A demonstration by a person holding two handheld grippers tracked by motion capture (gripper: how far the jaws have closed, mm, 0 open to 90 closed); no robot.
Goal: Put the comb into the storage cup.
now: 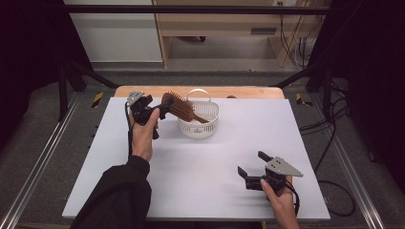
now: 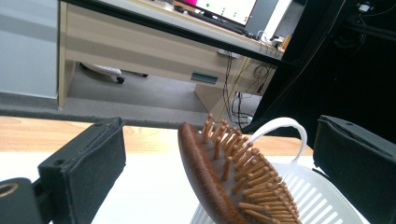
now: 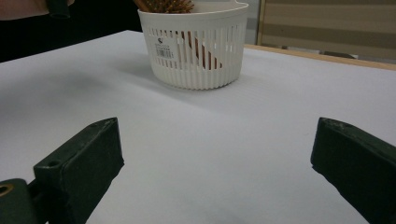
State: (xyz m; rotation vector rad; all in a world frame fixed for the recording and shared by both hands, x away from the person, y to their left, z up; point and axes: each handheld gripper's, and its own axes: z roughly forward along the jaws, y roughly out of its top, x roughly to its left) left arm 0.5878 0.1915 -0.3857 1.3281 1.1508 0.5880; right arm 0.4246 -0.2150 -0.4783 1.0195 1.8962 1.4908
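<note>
While the wooden hairbrush (image 1: 183, 108) leans head-up in the white slotted basket (image 1: 210, 127), its handle sloping down inside and its bristled head jutting over the rim on the left, the left gripper (image 1: 161, 109) sits right beside that head with its jaws spread. From the left gripper view, the brush (image 2: 224, 177) stands in the gap between the two black pads (image 2: 88, 161), clear of both, and the basket's looped handle (image 2: 285, 125) arches just behind it. Nothing is pinched there. The basket stands toward the far middle of the white table (image 1: 200, 181). Well apart, near the front right corner, the right gripper (image 1: 249, 166) rests low over the table in the person's hand, jaws likewise wide and empty. Its own view looks across bare tabletop to the basket (image 3: 196, 51), where the brush handle shows through the slots.
</note>
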